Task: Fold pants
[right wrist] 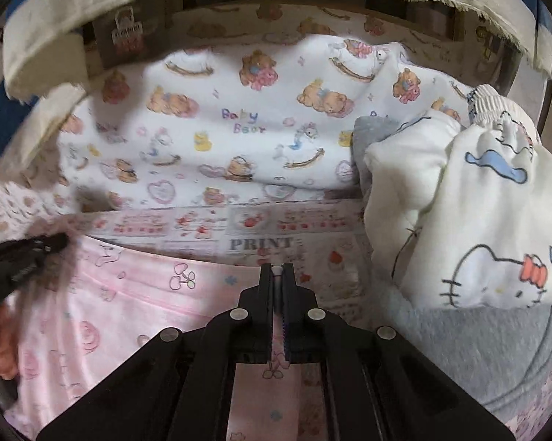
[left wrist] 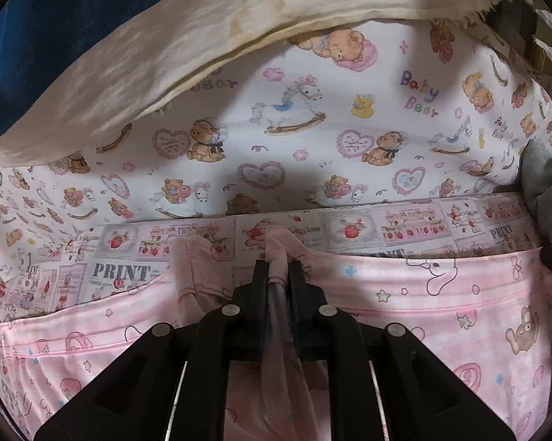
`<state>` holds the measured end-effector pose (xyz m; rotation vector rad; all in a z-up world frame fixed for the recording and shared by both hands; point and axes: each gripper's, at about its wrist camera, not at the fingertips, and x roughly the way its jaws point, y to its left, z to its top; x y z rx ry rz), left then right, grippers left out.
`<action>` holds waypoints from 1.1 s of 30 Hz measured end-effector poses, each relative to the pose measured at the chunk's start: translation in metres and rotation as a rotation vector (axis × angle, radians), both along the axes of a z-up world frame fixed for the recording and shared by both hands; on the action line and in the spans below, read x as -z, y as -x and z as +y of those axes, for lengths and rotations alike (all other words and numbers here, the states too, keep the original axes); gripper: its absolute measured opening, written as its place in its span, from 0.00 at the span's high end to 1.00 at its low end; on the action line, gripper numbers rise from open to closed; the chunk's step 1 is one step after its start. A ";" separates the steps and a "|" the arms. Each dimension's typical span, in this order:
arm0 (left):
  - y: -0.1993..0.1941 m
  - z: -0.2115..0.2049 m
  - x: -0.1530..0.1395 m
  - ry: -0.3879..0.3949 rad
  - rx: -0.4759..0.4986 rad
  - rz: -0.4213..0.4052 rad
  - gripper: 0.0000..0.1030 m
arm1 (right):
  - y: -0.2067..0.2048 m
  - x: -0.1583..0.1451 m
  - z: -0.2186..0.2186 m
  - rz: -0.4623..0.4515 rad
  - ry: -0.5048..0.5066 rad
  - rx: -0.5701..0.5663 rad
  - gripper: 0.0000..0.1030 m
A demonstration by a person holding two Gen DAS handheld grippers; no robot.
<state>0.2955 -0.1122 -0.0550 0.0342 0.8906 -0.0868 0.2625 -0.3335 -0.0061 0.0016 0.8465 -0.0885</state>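
Pink printed pants [left wrist: 441, 301] lie spread across the "PRINT" newspaper-pattern sheet [left wrist: 125, 272], just in front of the Baby Bear blanket [left wrist: 312, 117].

Left gripper [left wrist: 278, 268]: fingers narrow, pinched on a bunched ridge of the pink fabric, which runs back between them toward the camera. A loose flap of the pants stands up just beside it.

Right gripper [right wrist: 278, 272]: fingers closed tight on a thin edge of the same pants, at the border nearest the sheet. The left gripper shows at the far edge of the right wrist view, blurred.

Beside the pants: a white Hello Kitty garment [right wrist: 478, 220] piled on grey cloth [right wrist: 478, 349], not involved.

Progress, as a judgement: early. Both grips are set along one edge; no completed fold is visible, the cloth mostly lies in one flat layer. Left to do: carry that edge over, align, flatten, then fold again.
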 end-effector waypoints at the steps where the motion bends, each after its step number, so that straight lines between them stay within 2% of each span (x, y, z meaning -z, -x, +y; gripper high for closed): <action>1: 0.000 0.000 0.000 0.006 0.003 0.000 0.90 | -0.001 0.001 -0.002 0.010 -0.007 0.006 0.97; 4: -0.002 0.002 -0.003 0.051 0.034 -0.014 0.91 | -0.002 0.002 -0.007 0.012 -0.030 0.050 0.97; 8: -0.005 0.000 -0.007 0.110 0.091 -0.028 0.91 | -0.005 0.006 -0.017 0.033 0.009 0.138 0.97; 13: -0.003 -0.014 -0.008 0.070 0.143 -0.035 0.91 | -0.010 0.012 -0.033 0.057 0.006 0.197 0.97; 18: -0.005 -0.016 -0.008 0.057 0.131 -0.034 0.88 | -0.009 0.011 -0.029 0.046 0.050 0.177 0.97; 19: -0.002 -0.016 -0.007 0.046 0.126 -0.030 0.77 | -0.008 0.011 -0.028 0.043 0.067 0.175 0.97; 20: -0.003 -0.016 -0.007 0.023 0.125 -0.031 0.54 | -0.008 0.011 -0.027 0.041 0.077 0.176 0.97; 22: -0.003 -0.014 -0.009 -0.020 0.107 -0.057 0.25 | -0.003 0.005 -0.028 0.041 0.061 0.168 0.97; 24: 0.001 -0.009 -0.019 -0.008 0.106 -0.109 0.24 | 0.002 -0.005 -0.028 0.007 0.007 0.154 0.90; 25: 0.004 -0.007 -0.025 0.014 0.118 -0.127 0.24 | 0.006 -0.012 -0.028 -0.024 -0.007 0.151 0.75; 26: 0.007 -0.006 -0.029 0.034 0.123 -0.146 0.22 | 0.010 -0.018 -0.029 -0.054 -0.014 0.147 0.50; 27: 0.010 -0.004 -0.034 0.050 0.126 -0.169 0.20 | 0.013 -0.023 -0.030 -0.086 -0.025 0.139 0.40; 28: 0.013 -0.004 -0.038 0.057 0.133 -0.190 0.18 | 0.017 -0.027 -0.030 -0.113 -0.037 0.130 0.34; 33: 0.041 -0.017 -0.061 0.034 0.179 -0.309 0.18 | 0.030 -0.053 -0.029 -0.185 -0.108 0.072 0.34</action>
